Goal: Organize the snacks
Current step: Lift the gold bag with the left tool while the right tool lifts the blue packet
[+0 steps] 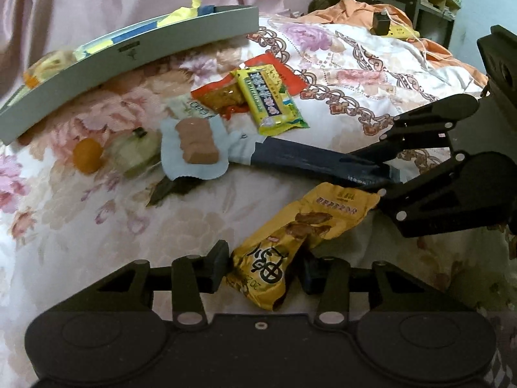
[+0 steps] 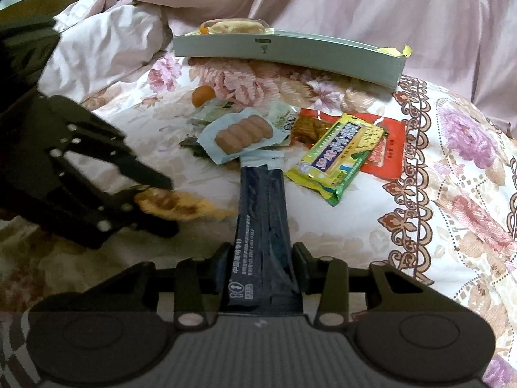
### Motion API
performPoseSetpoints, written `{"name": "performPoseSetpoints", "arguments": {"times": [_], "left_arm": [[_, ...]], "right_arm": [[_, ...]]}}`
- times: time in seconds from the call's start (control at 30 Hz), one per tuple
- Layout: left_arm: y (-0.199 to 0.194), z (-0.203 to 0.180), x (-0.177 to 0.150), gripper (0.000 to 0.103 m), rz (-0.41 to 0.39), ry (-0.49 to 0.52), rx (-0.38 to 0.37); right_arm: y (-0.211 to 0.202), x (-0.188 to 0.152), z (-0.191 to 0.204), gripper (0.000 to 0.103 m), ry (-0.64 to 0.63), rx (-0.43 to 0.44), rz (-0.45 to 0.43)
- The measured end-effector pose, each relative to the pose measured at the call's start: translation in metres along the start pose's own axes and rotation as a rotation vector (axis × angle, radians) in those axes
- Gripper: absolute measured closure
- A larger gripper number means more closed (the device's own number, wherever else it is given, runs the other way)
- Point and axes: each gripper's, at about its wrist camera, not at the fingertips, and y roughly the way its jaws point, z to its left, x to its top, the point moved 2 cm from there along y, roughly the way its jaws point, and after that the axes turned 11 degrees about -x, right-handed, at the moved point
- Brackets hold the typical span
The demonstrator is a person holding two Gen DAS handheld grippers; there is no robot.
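Left hand-held gripper clamps the yellow snack packet; right hand-held gripper clamps the dark sachet. Lift both clear before carrying to the grey tray.

The near end of the dark blue packet disappears under my right wrist housing, and its far end slips beneath the sausage pack. My left gripper is smeared by blur in the right wrist view, as is the yellow nut bag it pinches. The grey tray hides most of its contents behind its wall; only tips show. A dark green wrapper lies mostly buried under the pile. Print on every pack is too small for me to read.
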Motion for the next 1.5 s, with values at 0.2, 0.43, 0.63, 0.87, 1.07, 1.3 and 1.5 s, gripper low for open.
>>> {"name": "performPoseSetpoints", "arguments": {"times": [0.2, 0.43, 0.63, 0.87, 1.07, 1.3, 1.5], "left_arm": [[0.000, 0.000, 0.000, 0.024, -0.038, 0.104, -0.031], [0.012, 0.018, 0.005, 0.017, -0.049, 0.107, -0.181], [0.010, 0.025, 0.003, 0.024, -0.031, 0.043, -0.279], [0.004, 0.022, 0.000, 0.044, -0.016, -0.052, -0.193], [-0.006, 0.025, -0.006, 0.053, -0.009, -0.166, -0.121], [-0.006, 0.026, -0.008, 0.052, -0.018, -0.201, -0.085], [-0.007, 0.033, -0.006, 0.062, -0.077, -0.221, -0.061]], "right_arm": [[0.000, 0.001, 0.001, 0.056, -0.005, 0.016, 0.002], [-0.001, -0.001, -0.005, 0.047, 0.004, 0.012, 0.007], [-0.001, 0.000, -0.004, 0.045, -0.003, 0.004, 0.013], [0.006, 0.007, -0.002, 0.036, -0.011, -0.012, 0.029], [0.018, 0.018, -0.002, 0.032, 0.026, -0.014, 0.045], [0.010, 0.011, 0.012, 0.063, -0.056, -0.029, 0.009], [0.003, 0.006, 0.013, 0.065, -0.063, -0.025, -0.005]]}}
